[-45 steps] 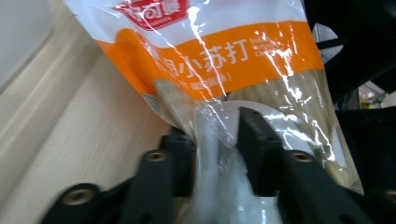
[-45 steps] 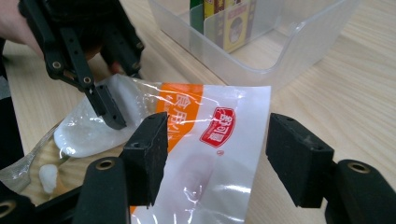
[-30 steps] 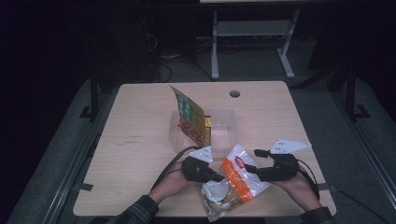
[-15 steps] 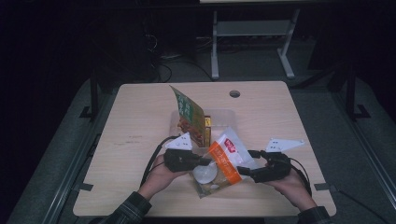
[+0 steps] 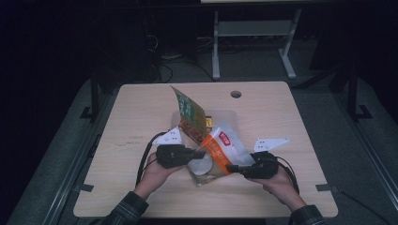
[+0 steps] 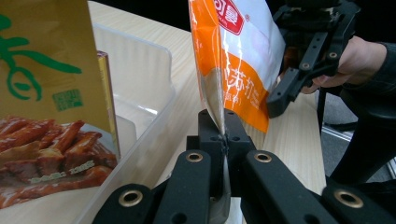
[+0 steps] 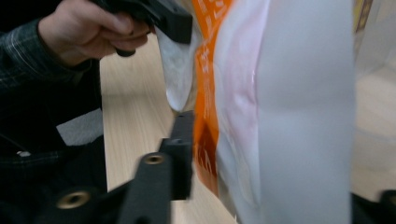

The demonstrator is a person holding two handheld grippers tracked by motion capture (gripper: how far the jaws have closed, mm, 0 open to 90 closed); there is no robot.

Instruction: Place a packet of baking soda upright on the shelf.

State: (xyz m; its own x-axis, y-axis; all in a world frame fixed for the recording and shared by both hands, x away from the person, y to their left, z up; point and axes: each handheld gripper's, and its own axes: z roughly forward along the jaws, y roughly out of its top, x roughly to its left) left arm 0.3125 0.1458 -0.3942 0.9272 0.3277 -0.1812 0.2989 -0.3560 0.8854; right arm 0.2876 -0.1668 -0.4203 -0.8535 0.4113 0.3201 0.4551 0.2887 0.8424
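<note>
1. We hold the orange-and-white snack bag [image 5: 220, 152] up off the surface [image 5: 281, 117], just in front of the clear bin [image 5: 230, 116] where a green-and-gold packet [image 5: 190, 115] leans.
2. Our left gripper [image 6: 223, 135] has its fingers fully closed on the bag's thin edge.
3. Our right gripper [image 5: 233, 168] has just been closing; the bag sits between its fingers, which look pressed against it.
4. We judge this the carrying step; next, lift the bag over the bin wall, then release.

Chinese characters "苏打" on orange-white pouch [image 6: 238, 56]
</note>
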